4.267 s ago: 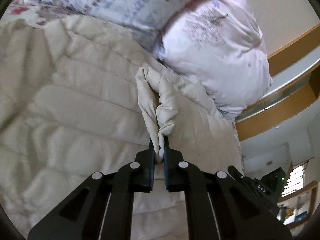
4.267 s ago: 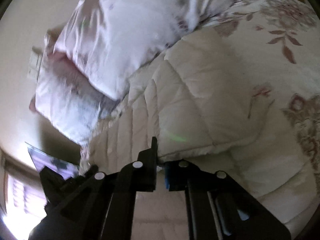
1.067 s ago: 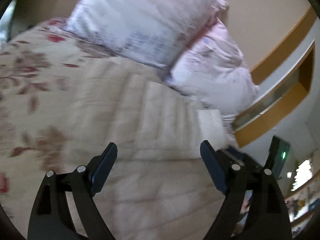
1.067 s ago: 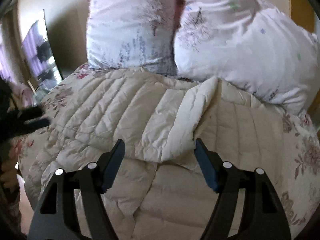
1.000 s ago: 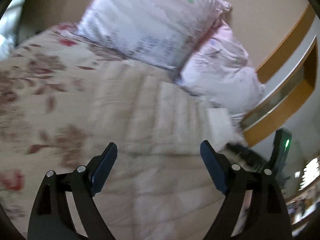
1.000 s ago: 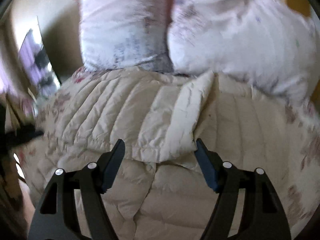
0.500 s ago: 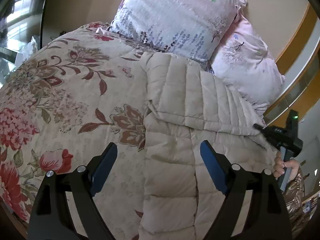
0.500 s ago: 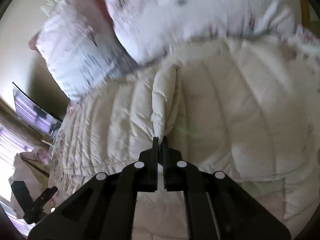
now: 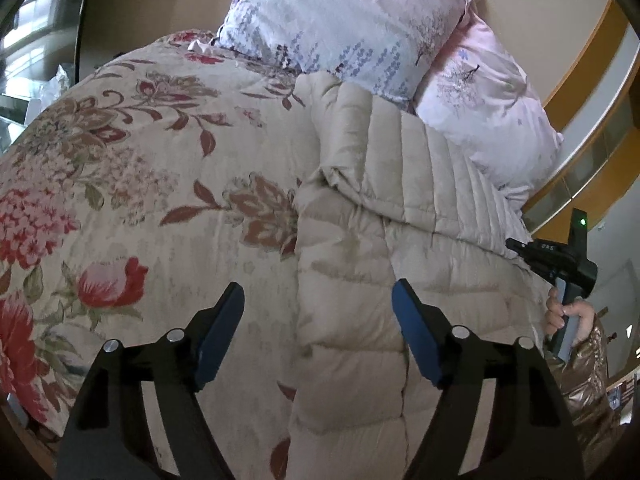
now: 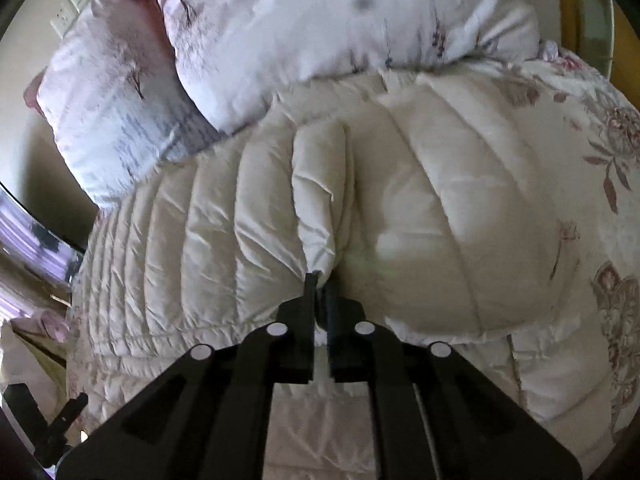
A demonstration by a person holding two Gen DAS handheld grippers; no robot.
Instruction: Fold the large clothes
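A cream quilted down coat point(image 9: 384, 216) lies spread on the bed, its upper part folded over the lower part. My left gripper point(image 9: 318, 332) is open and empty, held above the coat's left edge. My right gripper point(image 10: 320, 280) is shut on a folded flap of the coat point(image 10: 320, 208), pinching its tip. The right gripper also shows in the left wrist view point(image 9: 560, 260), held by a hand at the coat's far right edge. The left gripper shows small at the lower left of the right wrist view point(image 10: 60, 416).
A floral quilt point(image 9: 120, 184) covers the bed under the coat. Two pale patterned pillows point(image 9: 360, 28) point(image 9: 492, 108) lean against the wall at the bed's head. A wooden ledge point(image 9: 592, 92) runs along the wall on the right.
Both grippers let go of the coat and drew back. The right gripper then closed on a flap of the coat. The left gripper stays open and has moved back over the left edge.
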